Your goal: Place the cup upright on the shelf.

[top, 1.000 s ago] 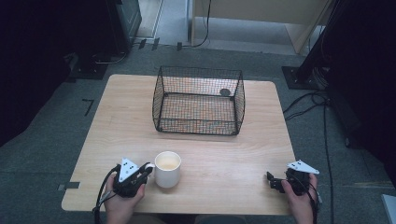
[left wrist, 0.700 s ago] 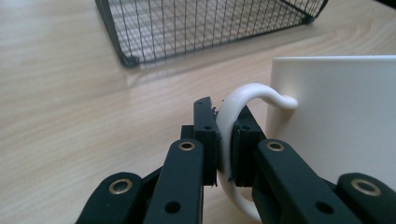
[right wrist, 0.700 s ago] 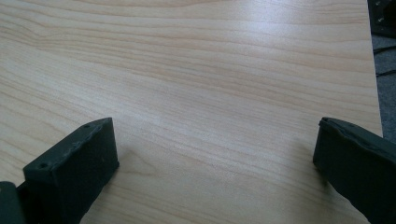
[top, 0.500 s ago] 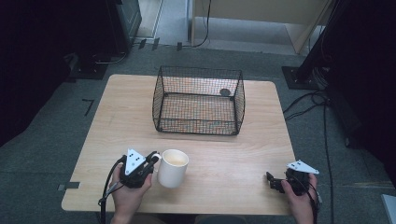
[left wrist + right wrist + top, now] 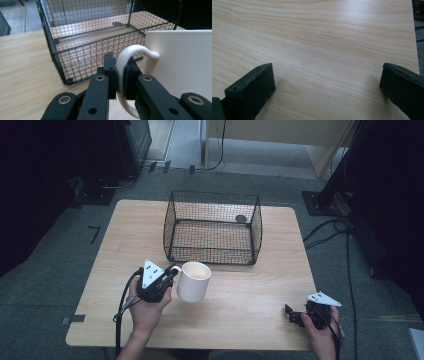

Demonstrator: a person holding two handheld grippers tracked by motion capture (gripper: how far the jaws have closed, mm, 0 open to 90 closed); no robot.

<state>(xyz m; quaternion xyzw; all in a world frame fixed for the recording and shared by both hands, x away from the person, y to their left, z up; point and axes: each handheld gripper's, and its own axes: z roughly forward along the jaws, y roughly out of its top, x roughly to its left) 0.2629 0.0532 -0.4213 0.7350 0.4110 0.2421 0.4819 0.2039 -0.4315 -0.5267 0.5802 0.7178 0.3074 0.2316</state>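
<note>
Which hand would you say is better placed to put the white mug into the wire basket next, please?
Left, most likely. The left gripper is shut on the handle of the white mug, right in front of the wire basket. The right gripper rests open near the table's right edge, holding nothing.

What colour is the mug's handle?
White, like the rest of the glossy ceramic mug handle; clearest in the left gripper view.

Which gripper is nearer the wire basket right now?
Left. The left gripper, clamped on the mug handle, is just in front of the wire basket; the right gripper sits near the table's front right corner.
</note>
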